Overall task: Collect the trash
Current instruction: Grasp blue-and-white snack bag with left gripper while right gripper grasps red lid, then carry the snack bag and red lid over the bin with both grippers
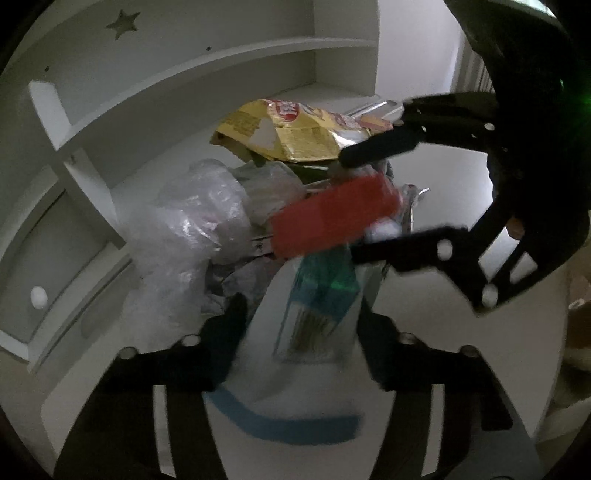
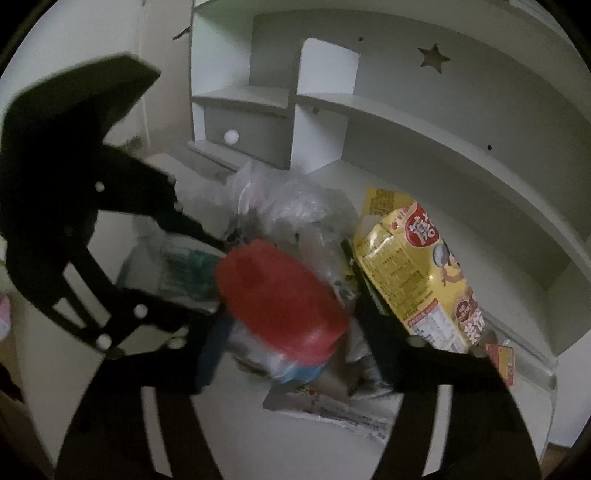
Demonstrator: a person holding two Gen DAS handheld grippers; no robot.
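A trash pile lies on a white desk (image 1: 424, 325): a yellow snack bag (image 1: 295, 133) (image 2: 410, 273), crumpled clear plastic (image 1: 192, 221) (image 2: 291, 199), a red wrapper (image 1: 332, 218) (image 2: 277, 299) and a white packet with teal print (image 1: 317, 302) (image 2: 184, 269). My left gripper (image 1: 299, 314) has its jaws wide apart around the white packet. My right gripper (image 2: 291, 317) has its jaws apart with the blurred red wrapper between them; in the left wrist view (image 1: 351, 203) it comes in from the right, jaws above and below the wrapper. No contact is clear.
White shelving with a star cut-out (image 1: 123, 24) (image 2: 434, 57) and a small drawer with a round knob (image 1: 38, 297) (image 2: 231, 137) rises behind the pile. A printed paper (image 2: 343, 410) lies at the desk front. A small red-yellow packet (image 2: 500, 362) lies at the right.
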